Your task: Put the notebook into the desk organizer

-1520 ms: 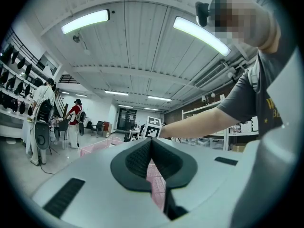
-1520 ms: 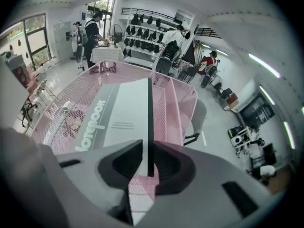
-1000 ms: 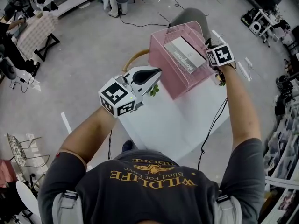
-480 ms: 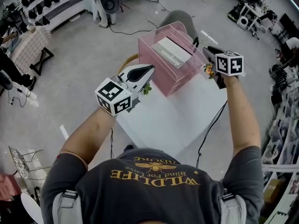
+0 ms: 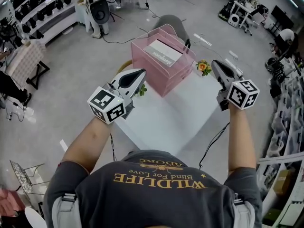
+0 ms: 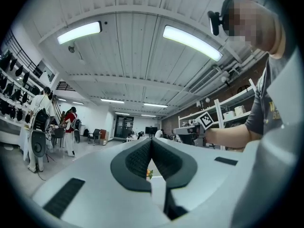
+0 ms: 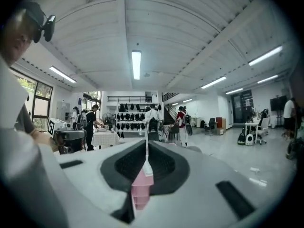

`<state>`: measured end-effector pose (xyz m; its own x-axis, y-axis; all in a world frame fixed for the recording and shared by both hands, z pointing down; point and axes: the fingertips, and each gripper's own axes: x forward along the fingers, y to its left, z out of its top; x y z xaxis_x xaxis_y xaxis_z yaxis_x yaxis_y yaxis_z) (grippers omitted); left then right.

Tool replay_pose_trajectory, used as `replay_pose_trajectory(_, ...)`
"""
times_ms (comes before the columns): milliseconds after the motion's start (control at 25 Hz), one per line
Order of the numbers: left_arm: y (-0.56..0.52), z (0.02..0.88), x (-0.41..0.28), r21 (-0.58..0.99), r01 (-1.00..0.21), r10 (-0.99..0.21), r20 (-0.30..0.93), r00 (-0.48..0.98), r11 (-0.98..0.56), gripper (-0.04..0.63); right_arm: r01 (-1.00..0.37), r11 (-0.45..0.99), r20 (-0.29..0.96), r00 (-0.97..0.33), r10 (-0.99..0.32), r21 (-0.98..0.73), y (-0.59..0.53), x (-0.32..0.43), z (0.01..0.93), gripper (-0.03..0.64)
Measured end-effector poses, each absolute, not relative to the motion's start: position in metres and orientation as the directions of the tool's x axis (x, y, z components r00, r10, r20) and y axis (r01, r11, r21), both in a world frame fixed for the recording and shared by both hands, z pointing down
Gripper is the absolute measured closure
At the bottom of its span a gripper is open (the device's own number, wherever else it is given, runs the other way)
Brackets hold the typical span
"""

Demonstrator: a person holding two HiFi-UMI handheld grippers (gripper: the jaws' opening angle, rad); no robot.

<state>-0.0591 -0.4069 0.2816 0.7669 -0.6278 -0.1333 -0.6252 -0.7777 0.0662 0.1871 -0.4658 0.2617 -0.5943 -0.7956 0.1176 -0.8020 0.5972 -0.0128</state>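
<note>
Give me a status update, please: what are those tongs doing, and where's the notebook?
Left tongs shut, empty; right tongs just closed, nothing between them. Notebook sits in pink organizer. Nothing in the way.

Shirt: a dark grey T-shirt (image 5: 156,196) at 6 o'clock, with short sleeves, yellow letters and a bee picture.
Straps: grey straps (image 5: 66,207) with buckles, one on each shoulder.
Left hand-held gripper (image 5: 141,72): at 10 o'clock, a smooth white shell with dark bumpy pads.
Right hand-held gripper (image 5: 215,63): at 2 o'clock, the same white shell.
Cube (image 5: 106,104): one on each, with black and white squares.
Cable (image 5: 214,139): thin and black.
</note>
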Motion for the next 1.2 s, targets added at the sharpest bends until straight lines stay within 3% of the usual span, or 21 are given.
replay_pose_trajectory(400,-0.358,0.277,-0.049,0.054,-0.606,-0.606,-0.149,0.781,-0.794,0.594,-0.825,0.561,0.003,-0.562,-0.827,-0.069,-0.359,0.191,0.297,0.615)
replay_pose_trajectory(1200,-0.325,0.302,-0.07,0.118,-0.63,-0.641,-0.138,0.755,-0.767,0.594,-0.85,0.527,0.049,-0.526,-0.849,-0.008,-0.316,0.206,0.319,0.617)
